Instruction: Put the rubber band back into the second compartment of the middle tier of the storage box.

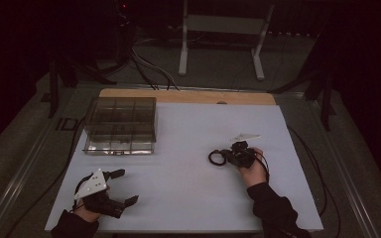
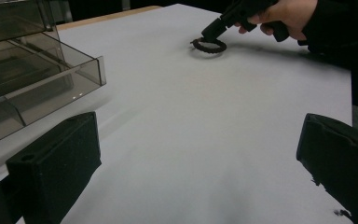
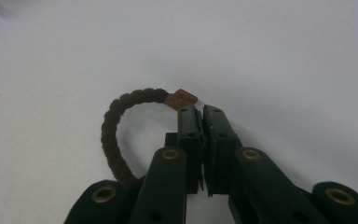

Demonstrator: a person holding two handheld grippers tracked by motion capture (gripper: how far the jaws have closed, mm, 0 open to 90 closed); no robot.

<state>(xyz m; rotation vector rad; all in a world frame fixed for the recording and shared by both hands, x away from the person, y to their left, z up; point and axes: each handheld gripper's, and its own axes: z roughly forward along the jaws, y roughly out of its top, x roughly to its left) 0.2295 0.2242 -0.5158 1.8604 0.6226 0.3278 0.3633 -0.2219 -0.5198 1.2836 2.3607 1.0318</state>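
**Right jaws pinch the braided ring**

The right gripper (image 3: 200, 112) has its jaws together on the dark braided ring (image 3: 114, 126), which lies mid-worktop (image 1: 188, 148), right of centre. Grip looks made; lifting and carrying, likely to the clear compartment box (image 1: 120, 126), remain. The left gripper (image 1: 120, 187) waits near the front edge, jaws wide apart.

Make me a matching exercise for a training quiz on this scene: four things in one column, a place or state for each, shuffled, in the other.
Things:
1. left gripper
2. right gripper
3. braided ring
4. clear compartment box

Places or states:
A. lying on the white sheet, pinched at its rim
B. jaws wide apart, nothing between them
C. at the far left of the sheet
D. jaws closed together

Pairs: 1-B, 2-D, 3-A, 4-C
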